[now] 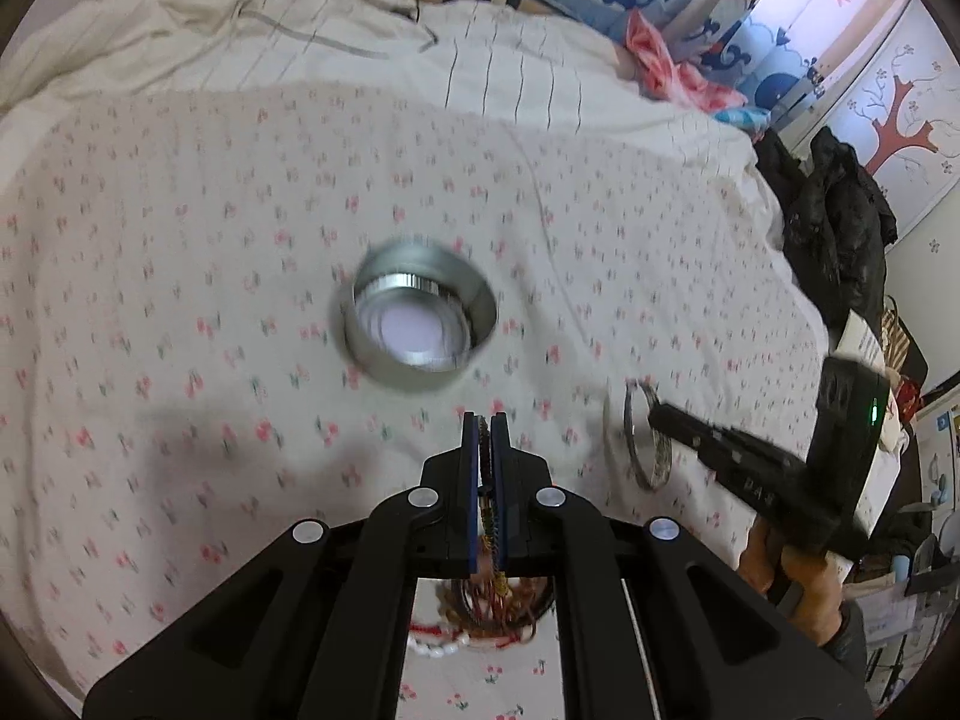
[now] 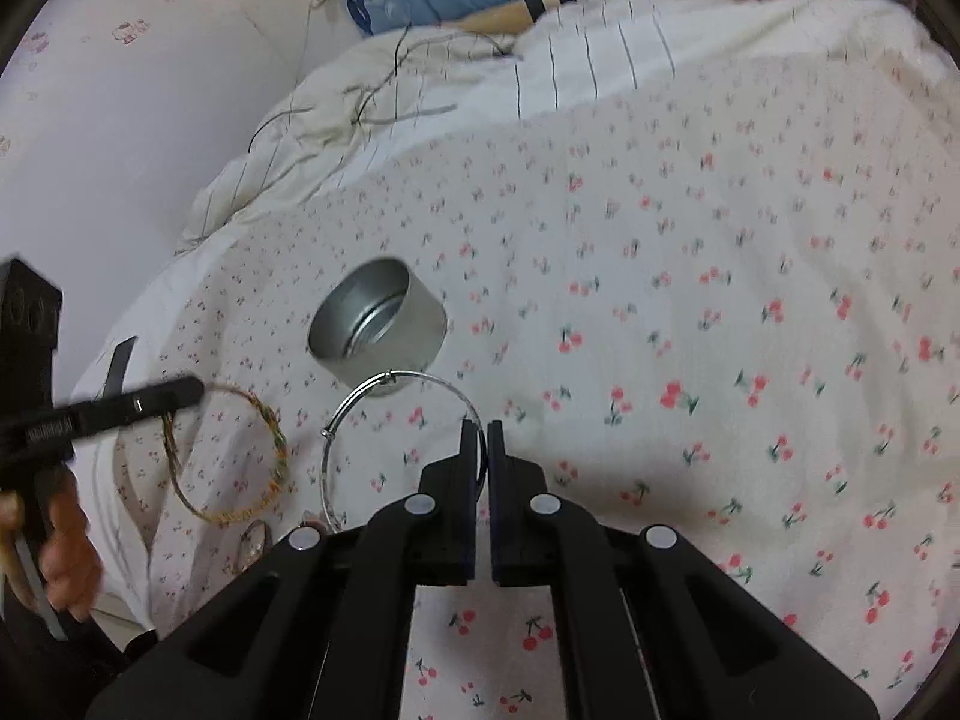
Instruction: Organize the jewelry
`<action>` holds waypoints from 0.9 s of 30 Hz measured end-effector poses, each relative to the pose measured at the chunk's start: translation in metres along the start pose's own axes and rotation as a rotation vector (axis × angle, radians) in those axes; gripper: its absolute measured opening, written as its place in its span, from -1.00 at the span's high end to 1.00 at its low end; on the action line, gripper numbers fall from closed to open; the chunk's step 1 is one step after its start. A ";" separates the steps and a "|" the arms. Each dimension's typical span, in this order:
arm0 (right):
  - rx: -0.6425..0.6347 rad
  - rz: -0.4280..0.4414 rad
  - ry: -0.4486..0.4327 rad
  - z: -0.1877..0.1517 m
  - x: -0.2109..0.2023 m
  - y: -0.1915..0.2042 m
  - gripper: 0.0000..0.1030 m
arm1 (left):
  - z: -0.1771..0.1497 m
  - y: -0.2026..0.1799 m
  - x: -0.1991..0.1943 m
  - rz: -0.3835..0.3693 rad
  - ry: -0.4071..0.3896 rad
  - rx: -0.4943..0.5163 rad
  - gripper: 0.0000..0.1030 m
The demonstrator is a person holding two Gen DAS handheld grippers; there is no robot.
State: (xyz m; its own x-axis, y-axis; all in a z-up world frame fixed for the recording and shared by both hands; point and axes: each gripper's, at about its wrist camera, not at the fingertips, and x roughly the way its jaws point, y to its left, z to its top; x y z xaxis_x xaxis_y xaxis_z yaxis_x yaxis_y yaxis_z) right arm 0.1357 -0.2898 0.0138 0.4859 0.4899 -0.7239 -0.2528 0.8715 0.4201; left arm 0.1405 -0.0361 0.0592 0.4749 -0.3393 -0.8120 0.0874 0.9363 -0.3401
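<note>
L gripper is pinched tight on a woven string bracelet, held up over a jewelry pile on the cherry sheet. R gripper is squeezed tight on a thin silver bangle. Further back sits a round metal tin, open on top

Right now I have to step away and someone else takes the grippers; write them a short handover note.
Left gripper: shut on a braided gold bracelet, held off the bed.
Right gripper: shut on a silver bangle, also held up.
Open metal tin sits on the cherry-print bedspread, ahead of both.
More bracelets and beads lie in a pile below the left gripper.
Done: both pieces picked up. Left: drop them into the tin, then the pile.
</note>
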 end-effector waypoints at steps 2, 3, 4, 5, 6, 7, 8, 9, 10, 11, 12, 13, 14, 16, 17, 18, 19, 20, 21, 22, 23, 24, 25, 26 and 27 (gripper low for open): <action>-0.008 -0.003 -0.017 0.001 -0.001 0.002 0.93 | 0.020 -0.002 -0.001 0.004 -0.024 0.016 0.93; -0.006 -0.003 -0.017 0.001 -0.002 0.002 0.93 | 0.026 -0.003 -0.001 0.004 -0.032 0.021 0.93; -0.008 -0.004 -0.016 0.001 -0.002 0.001 0.93 | 0.037 -0.004 0.002 0.003 -0.044 0.028 0.93; -0.009 -0.005 -0.013 0.000 -0.001 0.001 0.93 | 0.045 -0.005 0.007 0.005 -0.049 0.032 0.93; -0.009 -0.004 -0.011 0.000 0.000 0.001 0.93 | 0.052 -0.005 0.011 0.006 -0.054 0.032 0.93; -0.009 -0.004 -0.010 0.000 0.000 0.001 0.93 | 0.056 -0.005 0.015 0.004 -0.058 0.031 0.93; -0.012 -0.005 -0.007 -0.001 0.001 0.001 0.93 | 0.063 -0.004 0.022 0.004 -0.061 0.030 0.93; -0.016 -0.006 -0.004 -0.001 0.002 0.002 0.92 | 0.068 -0.003 0.029 0.008 -0.062 0.030 0.93; -0.018 -0.007 -0.001 -0.001 0.004 0.002 0.92 | 0.071 -0.002 0.036 0.011 -0.063 0.027 0.93; -0.020 -0.008 0.003 -0.002 0.005 0.003 0.92 | 0.074 0.000 0.046 0.012 -0.062 0.022 0.93; -0.024 -0.009 0.007 -0.003 0.006 0.003 0.92 | 0.077 0.002 0.054 0.012 -0.063 0.018 0.93; -0.026 -0.010 0.008 -0.002 0.007 0.003 0.92 | 0.078 0.005 0.061 0.017 -0.063 0.017 0.93; -0.031 -0.012 0.009 -0.002 0.007 0.004 0.92 | 0.079 0.007 0.068 0.036 -0.057 0.017 0.93; -0.036 -0.011 0.012 -0.002 0.009 0.006 0.92 | 0.079 0.015 0.087 0.077 -0.036 0.015 0.92; -0.041 -0.015 0.013 -0.003 0.009 0.006 0.92 | 0.078 0.019 0.096 0.104 -0.016 0.009 0.88; -0.046 -0.019 0.014 -0.003 0.010 0.007 0.92 | 0.077 0.021 0.103 0.126 0.007 0.011 0.78; -0.051 -0.024 0.017 -0.004 0.011 0.008 0.92 | 0.075 0.024 0.111 0.173 0.041 0.018 0.38; -0.053 -0.027 0.020 -0.004 0.013 0.008 0.92 | 0.072 0.026 0.114 0.200 0.049 0.029 0.01; -0.055 -0.030 0.022 -0.004 0.014 0.008 0.92 | 0.069 0.026 0.113 0.213 0.044 0.043 -0.07; -0.056 -0.034 0.023 -0.004 0.015 0.008 0.92 | 0.066 0.025 0.107 0.251 0.028 0.058 -0.16; -0.058 -0.036 0.021 -0.004 0.015 0.008 0.92 | 0.063 0.024 0.098 0.293 0.002 0.072 -0.32; -0.059 -0.037 0.018 -0.004 0.015 0.008 0.92 | 0.061 0.023 0.089 0.308 -0.023 0.081 -0.41; -0.060 -0.038 0.011 -0.004 0.014 0.009 0.92 | 0.057 0.024 0.075 0.312 -0.062 0.083 -0.54; -0.066 -0.039 -0.002 -0.003 0.012 0.011 0.92 | 0.051 0.026 0.055 0.311 -0.109 0.071 -0.62; -0.075 -0.041 -0.017 -0.002 0.009 0.014 0.92 | 0.048 0.030 0.044 0.307 -0.130 0.063 -0.64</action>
State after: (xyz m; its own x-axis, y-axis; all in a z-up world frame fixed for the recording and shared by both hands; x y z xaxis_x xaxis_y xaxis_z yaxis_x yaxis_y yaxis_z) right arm 0.1350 -0.2726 0.0121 0.5111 0.4536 -0.7301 -0.2941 0.8904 0.3473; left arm 0.2055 -0.0189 0.0363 0.5951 -0.0298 -0.8031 -0.0254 0.9981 -0.0558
